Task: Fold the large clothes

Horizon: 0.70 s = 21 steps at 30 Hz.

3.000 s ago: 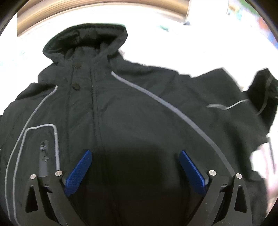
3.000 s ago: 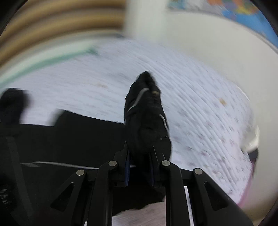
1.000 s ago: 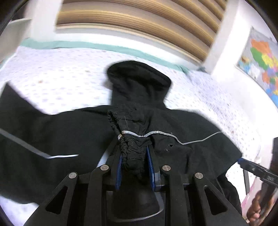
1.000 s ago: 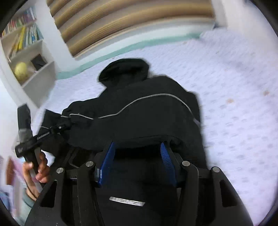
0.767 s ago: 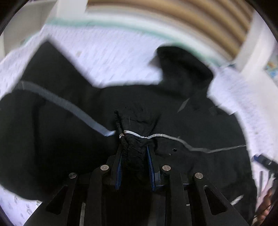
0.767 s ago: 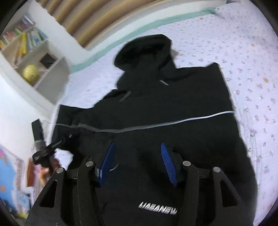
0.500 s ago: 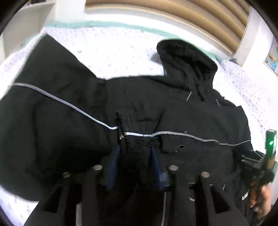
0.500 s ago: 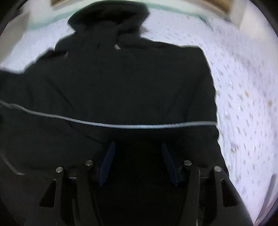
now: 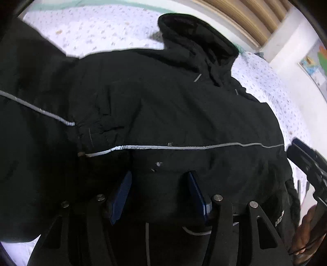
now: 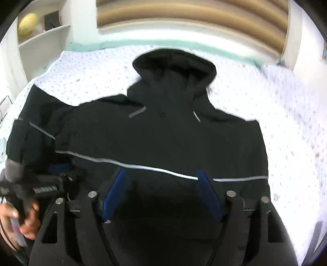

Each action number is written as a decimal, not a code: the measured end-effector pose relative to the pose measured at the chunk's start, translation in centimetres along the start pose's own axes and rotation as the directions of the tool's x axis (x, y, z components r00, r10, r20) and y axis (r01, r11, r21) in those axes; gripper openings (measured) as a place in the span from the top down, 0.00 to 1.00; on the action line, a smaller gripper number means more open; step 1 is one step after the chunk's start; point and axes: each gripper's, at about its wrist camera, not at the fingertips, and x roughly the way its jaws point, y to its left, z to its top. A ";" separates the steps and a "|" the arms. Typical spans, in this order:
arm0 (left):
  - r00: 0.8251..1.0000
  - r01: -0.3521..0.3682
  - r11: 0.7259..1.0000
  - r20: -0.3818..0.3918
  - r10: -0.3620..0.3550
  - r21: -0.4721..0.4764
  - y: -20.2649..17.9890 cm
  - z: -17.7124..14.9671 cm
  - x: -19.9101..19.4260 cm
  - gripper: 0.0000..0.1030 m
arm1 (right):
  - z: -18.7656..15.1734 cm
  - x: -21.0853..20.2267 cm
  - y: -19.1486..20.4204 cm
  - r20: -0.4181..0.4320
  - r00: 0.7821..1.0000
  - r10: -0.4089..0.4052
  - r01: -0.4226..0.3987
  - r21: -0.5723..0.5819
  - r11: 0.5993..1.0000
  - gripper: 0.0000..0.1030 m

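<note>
Probably a home bedroom: flower-print bedsheet [image 10: 276, 114], slatted wooden headboard [image 10: 184, 12], wall shelf [image 10: 40, 38].

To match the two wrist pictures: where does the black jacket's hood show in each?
Left wrist: the hood of the black padded jacket sits top centre-right, tilted, on the white dotted bedsheet.
Right wrist: the hood sits top centre, roughly upright in the picture.
Shared landmark: the grey reflective stripe running across the jacket just beyond each gripper's blue pads.
</note>
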 end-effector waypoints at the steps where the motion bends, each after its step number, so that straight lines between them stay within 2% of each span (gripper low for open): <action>1: 1.000 -0.012 1.000 0.001 0.012 0.008 -0.3 0.0 -0.2 0.44 | -0.3 0.5 0.6 -0.001 1.000 -0.001 0.001 0.002 1.000 0.27; 4: 0.999 -0.030 0.999 0.042 0.029 0.034 -0.8 -0.3 -1.0 0.44 | -1.7 3.5 0.4 -0.069 0.998 0.012 -0.008 0.047 0.999 0.27; 5: 0.998 -0.027 0.999 0.060 0.024 0.046 -1.0 -0.5 -1.7 0.44 | -2.8 6.4 0.3 -0.141 0.990 0.002 0.005 0.048 0.999 0.27; 6: 0.996 -0.010 0.998 0.085 0.005 0.063 -1.3 -0.8 -3.0 0.44 | -3.1 9.3 0.4 -0.176 0.984 -0.002 0.010 0.043 0.999 0.23; 8: 0.988 0.041 0.994 0.146 -0.055 0.099 -1.8 -1.5 -6.1 0.44 | -4.2 9.5 0.3 -0.083 0.997 -0.002 0.005 0.032 0.999 0.19; 10: 0.968 0.071 0.990 0.230 -0.098 0.125 -1.5 -2.0 -10.0 0.44 | -4.2 9.2 0.0 -0.074 0.997 0.003 0.000 0.038 0.999 0.19; 12: 0.946 0.050 0.992 0.314 -0.083 0.112 -0.3 -1.9 -14.0 0.43 | -4.4 9.2 -0.2 -0.066 0.998 0.014 -0.011 0.045 0.999 0.19; 15: 0.900 -0.056 0.998 0.431 0.061 -0.023 4.4 -1.3 -19.0 0.36 | -4.5 9.1 -0.5 -0.057 0.998 0.019 -0.016 0.051 0.999 0.19; 16: 0.875 -0.112 0.988 0.460 0.147 -0.102 6.8 -1.1 -20.2 0.34 | -4.6 8.9 -0.7 -0.054 0.998 0.017 -0.014 0.050 0.999 0.18; 17: 0.855 -0.163 0.969 0.463 0.232 -0.185 9.3 -1.0 -20.9 0.30 | -4.8 8.7 -0.9 -0.052 0.999 0.017 -0.014 0.050 0.999 0.18; 18: 0.838 -0.215 0.937 0.441 0.321 -0.274 12.0 -0.9 -21.5 0.30 | -4.7 8.6 -0.9 -0.050 0.999 0.017 -0.015 0.051 0.999 0.18; 19: 0.821 -0.263 0.894 0.403 0.404 -0.362 15.0 -0.9 -21.7 0.30 | -4.7 8.9 -0.6 -0.049 0.999 0.018 -0.015 0.052 0.999 0.17; 20: 0.804 -0.292 0.852 0.371 0.464 -0.434 17.9 -1.1 -21.8 0.30 | -4.4 9.2 -0.2 -0.048 0.999 0.019 -0.017 0.053 0.998 0.17; 21: 0.798 -0.303 0.828 0.350 0.491 -0.472 20.0 -1.3 -21.8 0.30 | -4.4 9.1 -0.1 -0.047 0.999 0.021 -0.018 0.054 0.998 0.17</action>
